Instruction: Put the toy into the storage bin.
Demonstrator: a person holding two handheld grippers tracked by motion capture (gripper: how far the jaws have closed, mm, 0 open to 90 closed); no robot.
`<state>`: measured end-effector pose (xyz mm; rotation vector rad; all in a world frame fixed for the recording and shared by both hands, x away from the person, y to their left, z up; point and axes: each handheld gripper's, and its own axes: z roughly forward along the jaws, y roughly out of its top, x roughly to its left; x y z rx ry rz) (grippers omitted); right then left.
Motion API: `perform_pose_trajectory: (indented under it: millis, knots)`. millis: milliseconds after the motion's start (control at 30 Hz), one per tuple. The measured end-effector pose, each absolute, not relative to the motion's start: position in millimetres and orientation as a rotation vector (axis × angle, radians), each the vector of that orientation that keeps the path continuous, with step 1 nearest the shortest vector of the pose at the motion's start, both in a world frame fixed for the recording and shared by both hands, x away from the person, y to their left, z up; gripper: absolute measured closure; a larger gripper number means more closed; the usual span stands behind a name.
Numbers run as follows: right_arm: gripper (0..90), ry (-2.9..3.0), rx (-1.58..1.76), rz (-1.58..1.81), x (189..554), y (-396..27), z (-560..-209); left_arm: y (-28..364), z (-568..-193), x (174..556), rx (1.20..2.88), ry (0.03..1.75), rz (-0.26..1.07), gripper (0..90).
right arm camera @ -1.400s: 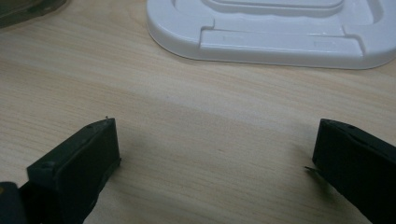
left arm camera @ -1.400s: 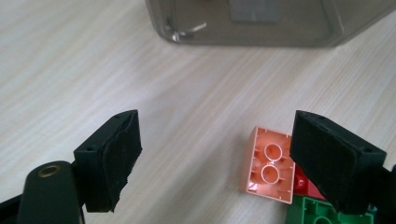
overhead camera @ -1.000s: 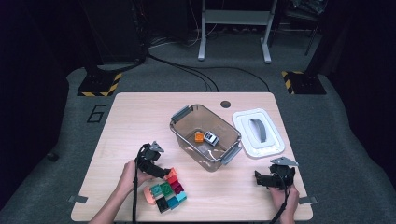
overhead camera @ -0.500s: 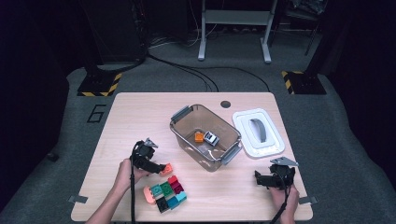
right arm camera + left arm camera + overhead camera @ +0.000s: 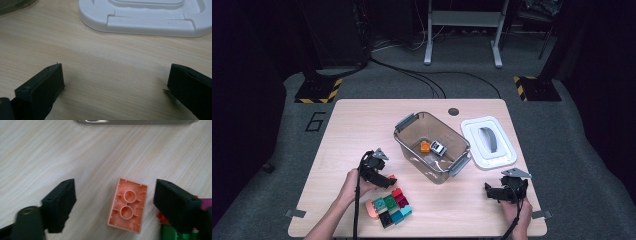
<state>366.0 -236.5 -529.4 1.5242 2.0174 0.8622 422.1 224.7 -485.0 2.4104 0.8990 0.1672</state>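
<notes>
Salmon brick [image 5: 128, 205] lay studs-down, hollow underside up, on the counter [image 5: 50, 152], just far of the brick cluster [image 5: 388, 206]; left hand-held gripper [image 5: 116, 205] straddled it, jaws just narrowing yet clear of it, so pickup seemed imminent; right hand-held gripper [image 5: 113, 87] stood open, empty, near the white lid [image 5: 150, 17].

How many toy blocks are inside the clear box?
2: an orange block and a grey-white block, side by side on the floor of the clear box. Its tinted walls may hide more.
</notes>
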Motion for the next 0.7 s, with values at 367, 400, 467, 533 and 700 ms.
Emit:
perform_pose_trajectory:
  millis: [367,400,467,533,700]
  knots:
    - [0.0,2.018,1.525,0.863,365.9,-236.5,-529.4,213.3,-486.5,420.2,2.460,0.837,0.184,42.5]
    - [0.0,2.018,1.525,0.863,366.0,-236.5,-529.4,211.8,-486.7,419.5,2.479,0.823,0.175,44.2]
    - [0.0,2.018,1.525,0.863,365.9,-236.5,-529.4,210.9,-487.5,418.8,2.482,0.821,0.181,48.4]
    - [0.0,2.017,1.526,0.863,365.9,-236.6,-529.4,210.1,-488.2,418.5,2.486,0.814,0.178,51.9]
    - [0.2,2.017,1.524,0.864,365.9,-236.8,-529.4,211.0,-489.7,419.7,2.482,0.789,0.157,56.8]
